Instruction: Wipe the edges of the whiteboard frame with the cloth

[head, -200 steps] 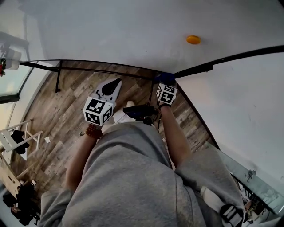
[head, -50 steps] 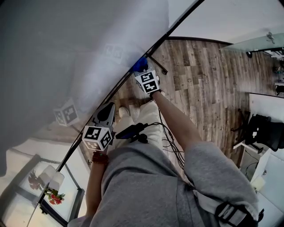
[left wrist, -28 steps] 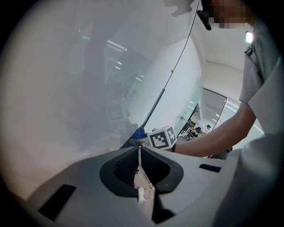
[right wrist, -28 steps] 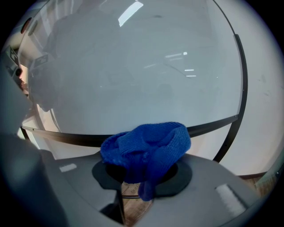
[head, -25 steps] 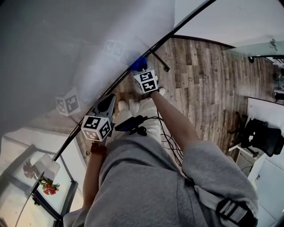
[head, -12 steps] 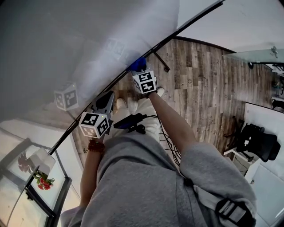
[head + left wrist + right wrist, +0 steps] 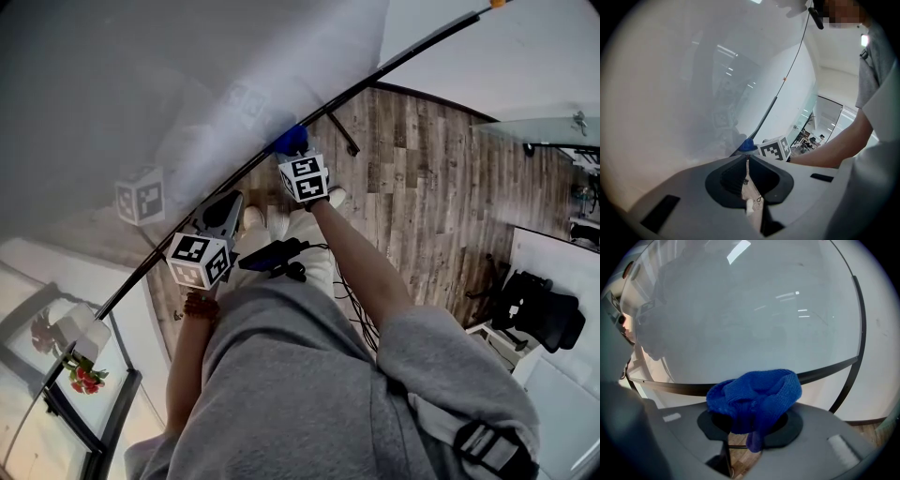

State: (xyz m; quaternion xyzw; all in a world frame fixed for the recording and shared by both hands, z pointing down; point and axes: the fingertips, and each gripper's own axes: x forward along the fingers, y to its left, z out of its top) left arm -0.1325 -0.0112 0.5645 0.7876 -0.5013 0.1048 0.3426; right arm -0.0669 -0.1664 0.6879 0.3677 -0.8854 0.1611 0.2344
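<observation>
The whiteboard (image 7: pixel 169 84) fills the upper left of the head view, and its black frame edge (image 7: pixel 356 82) runs diagonally across. A bunched blue cloth (image 7: pixel 292 141) presses against that edge, with my right gripper (image 7: pixel 298 159) shut on it. In the right gripper view the cloth (image 7: pixel 754 397) bulges out of the jaws and hides the fingertips, just in front of the frame (image 7: pixel 825 370). My left gripper (image 7: pixel 228 208) hangs lower left, off the board, shut with nothing in it (image 7: pixel 746 161). From the left gripper view the cloth (image 7: pixel 748 145) shows at the frame.
Wood plank floor (image 7: pixel 431 178) lies below the board. A black stand foot (image 7: pixel 339 133) juts from the frame near the cloth. A dark device with cables (image 7: pixel 274 256) hangs at the person's waist. A black chair (image 7: pixel 544 307) stands at the right, red flowers (image 7: pixel 82 375) at lower left.
Eight seconds ago the cloth sat at a frame corner; now it rests along a straight edge. Over the last second the right gripper barely shifted while the head view turned. Left gripper unchanged.
</observation>
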